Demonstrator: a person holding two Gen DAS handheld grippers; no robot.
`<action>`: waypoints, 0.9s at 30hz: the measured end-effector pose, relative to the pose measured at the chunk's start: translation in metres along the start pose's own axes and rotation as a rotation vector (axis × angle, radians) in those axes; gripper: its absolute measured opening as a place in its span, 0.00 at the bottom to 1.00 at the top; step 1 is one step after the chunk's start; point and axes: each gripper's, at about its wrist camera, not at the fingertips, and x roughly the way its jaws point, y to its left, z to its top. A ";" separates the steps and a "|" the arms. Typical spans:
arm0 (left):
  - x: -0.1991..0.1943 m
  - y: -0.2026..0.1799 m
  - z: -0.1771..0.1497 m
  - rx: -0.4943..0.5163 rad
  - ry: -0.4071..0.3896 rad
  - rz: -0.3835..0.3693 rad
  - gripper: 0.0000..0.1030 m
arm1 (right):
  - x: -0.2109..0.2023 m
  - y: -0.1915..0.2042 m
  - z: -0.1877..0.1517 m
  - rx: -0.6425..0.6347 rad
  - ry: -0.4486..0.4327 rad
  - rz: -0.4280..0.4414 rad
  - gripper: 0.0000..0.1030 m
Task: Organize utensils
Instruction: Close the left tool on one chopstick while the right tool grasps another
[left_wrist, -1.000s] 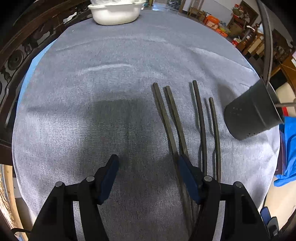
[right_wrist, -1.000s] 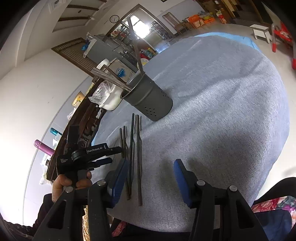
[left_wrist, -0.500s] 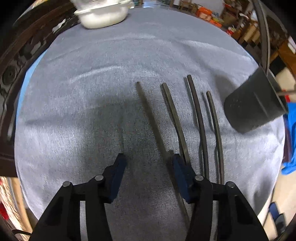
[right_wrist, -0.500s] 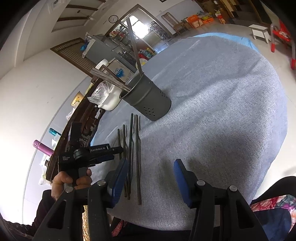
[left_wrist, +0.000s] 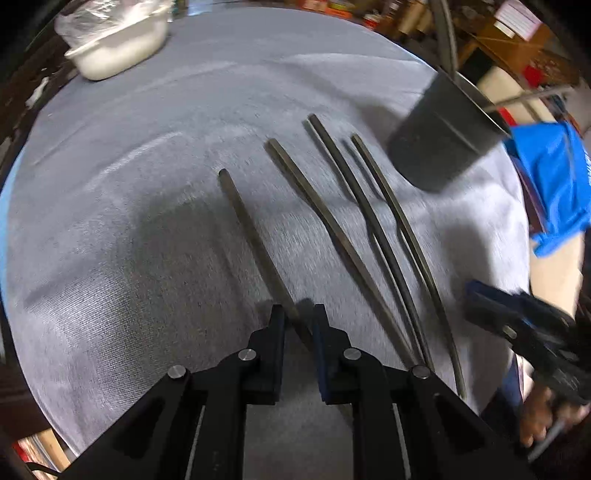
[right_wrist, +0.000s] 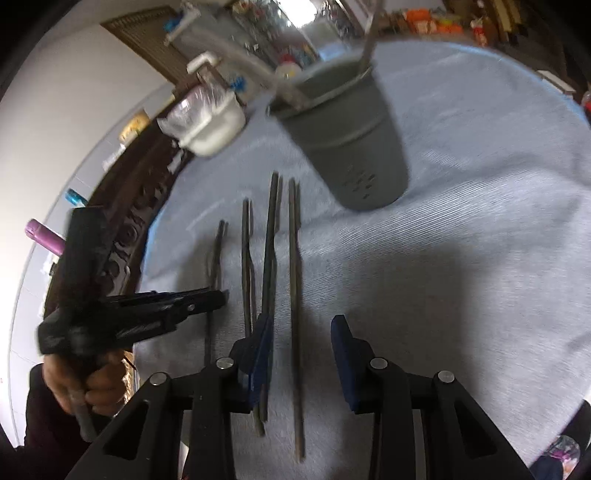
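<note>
Left wrist view — the left gripper (left_wrist: 298, 318), its jaws just closing, pinches the leftmost chopstick (left_wrist: 255, 242), presumably for the grey holder (left_wrist: 441, 134); the right gripper (right_wrist: 301, 345) — closing too — straddles another chopstick (right_wrist: 294, 280).

Left gripper (left_wrist: 298, 317) jaws nearly shut; right gripper (right_wrist: 301, 332) (wider) closing.

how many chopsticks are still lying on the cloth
4. One lies apart at the left, between the left tongs, whose jaws have just been closing. Three lie side by side toward the holder. The holder may hide more.

4 dark chopsticks (left_wrist: 332, 229) flat on grey cloth, approx parallel, near upright grey holder (left_wrist: 439, 136).
</note>
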 end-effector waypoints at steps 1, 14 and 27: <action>-0.002 0.003 -0.001 0.013 0.005 -0.014 0.15 | 0.007 0.003 0.001 -0.008 0.018 -0.014 0.36; -0.004 0.035 0.016 -0.014 0.046 -0.058 0.41 | 0.013 0.009 -0.005 0.027 0.108 -0.130 0.08; 0.000 0.067 0.053 -0.185 0.067 -0.017 0.17 | 0.046 0.035 0.040 -0.121 0.054 -0.233 0.12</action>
